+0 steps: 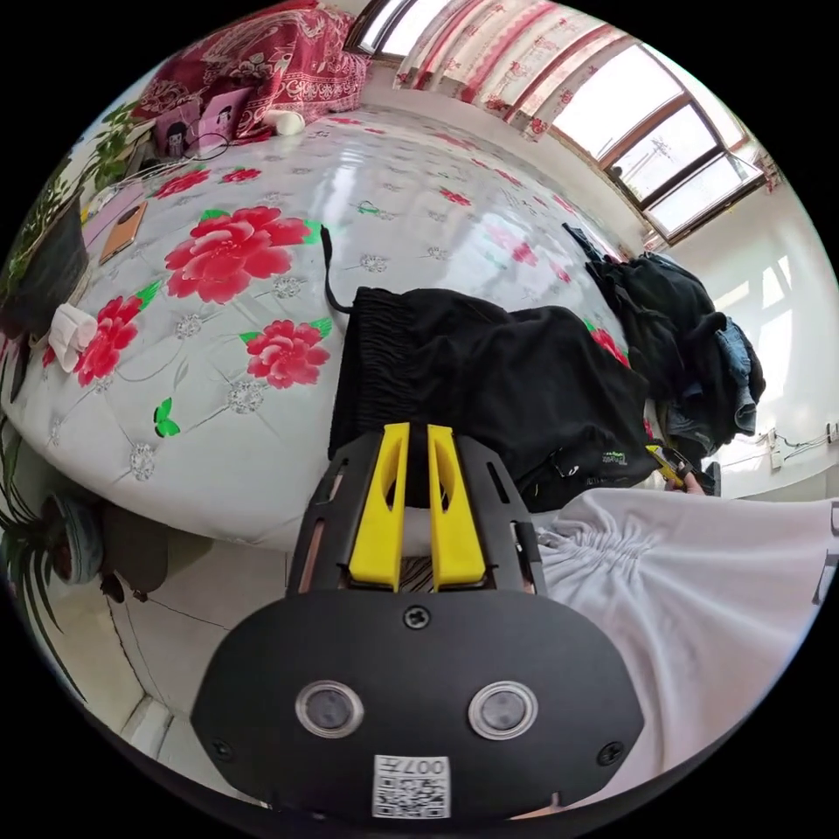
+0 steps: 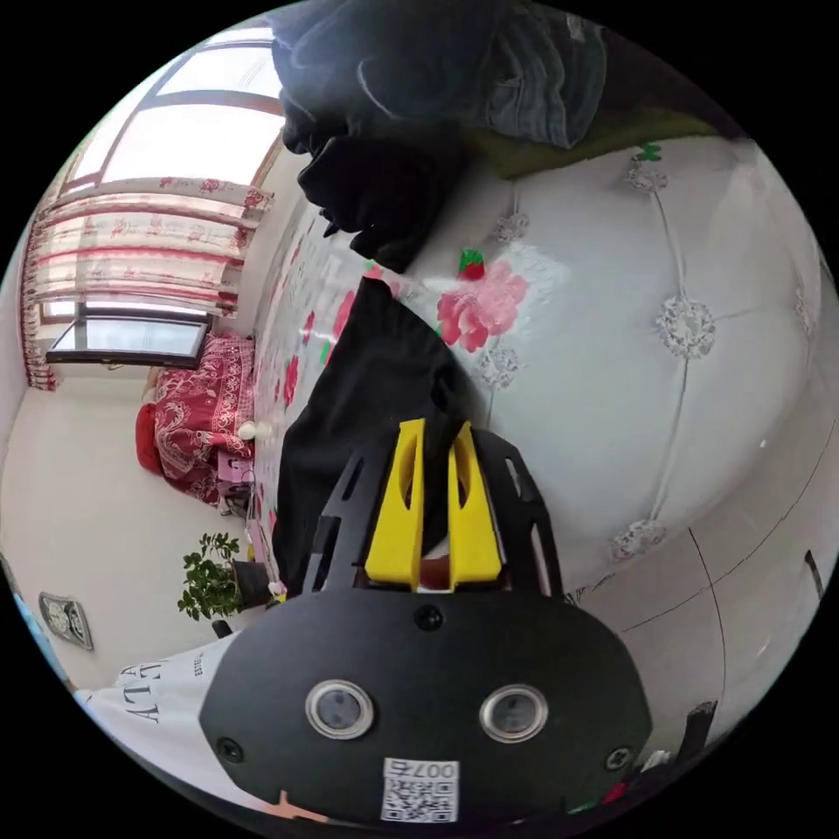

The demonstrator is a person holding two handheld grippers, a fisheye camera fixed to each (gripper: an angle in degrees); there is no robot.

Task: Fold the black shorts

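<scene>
The black shorts [image 1: 498, 376] lie spread on a white bed cover with red flowers [image 1: 227, 253], waistband toward the bed's middle and a drawstring [image 1: 328, 271] trailing off it. My left gripper [image 1: 418, 430] is at the shorts' near edge by the waistband, jaws close together with black cloth between them. In the right gripper view the shorts [image 2: 367, 393] run away from the camera, and my right gripper [image 2: 435, 428] is pinched on their near edge in the same way. A bit of the right gripper [image 1: 669, 463] shows at the shorts' hem end.
A heap of dark clothes [image 1: 690, 350] [image 2: 419, 105] sits on the bed past the shorts. A red quilt [image 1: 262, 61], a phone [image 1: 122, 232] and a white roll of cloth [image 1: 70, 336] lie further off. The person's white shirt [image 1: 699, 577] is close. Tiled floor [image 2: 743, 603] lies below the bed edge.
</scene>
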